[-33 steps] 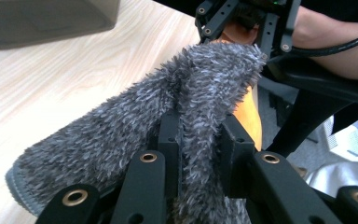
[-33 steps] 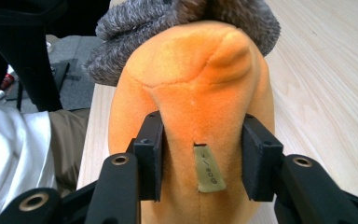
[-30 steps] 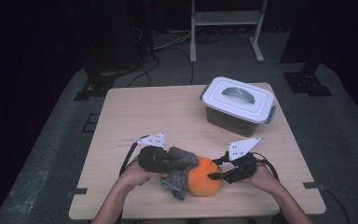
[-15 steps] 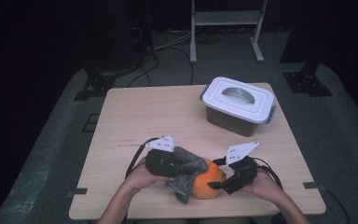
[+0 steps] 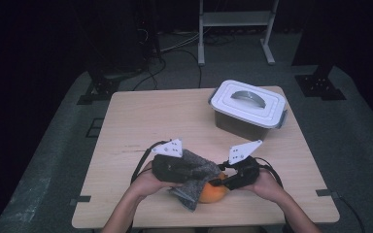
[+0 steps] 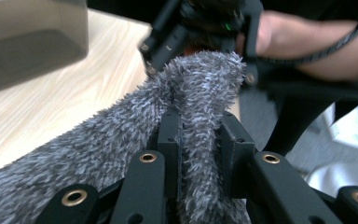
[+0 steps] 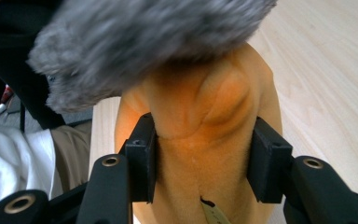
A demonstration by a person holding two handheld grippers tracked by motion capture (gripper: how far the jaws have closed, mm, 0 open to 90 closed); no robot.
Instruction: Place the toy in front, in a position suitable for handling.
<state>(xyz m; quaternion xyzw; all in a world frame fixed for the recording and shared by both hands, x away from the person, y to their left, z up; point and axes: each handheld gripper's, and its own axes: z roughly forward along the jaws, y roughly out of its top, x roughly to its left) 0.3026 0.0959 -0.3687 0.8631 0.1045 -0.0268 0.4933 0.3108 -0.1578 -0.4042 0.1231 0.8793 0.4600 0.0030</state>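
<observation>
Left gripper (image 5: 194, 171) has shifted right with the grey fuzzy cloth (image 5: 196, 177), now draped over the orange plush (image 5: 212, 192) at the counter's (image 5: 150, 121) near edge. Its fingers clench a cloth fold. Right gripper (image 5: 222, 183) fingers, just closing, squeeze the plush from the right. Cloth lies directly above plush, its length running left toward the left gripper; lidded box (image 5: 247, 109) well apart.

1. Table (image 5: 141, 116): left half and far-left corner bare; open passage there.
2. Lidded box (image 5: 248, 108) stands near far-right corner, blocks that approach.
3. Near edge, middle: left gripper (image 5: 190, 171), grey cloth (image 5: 196, 177), orange toy (image 5: 212, 193) and right gripper (image 5: 222, 182) crowd together, touching.
4. Bare strip between box and grippers; near-right corner free.
</observation>
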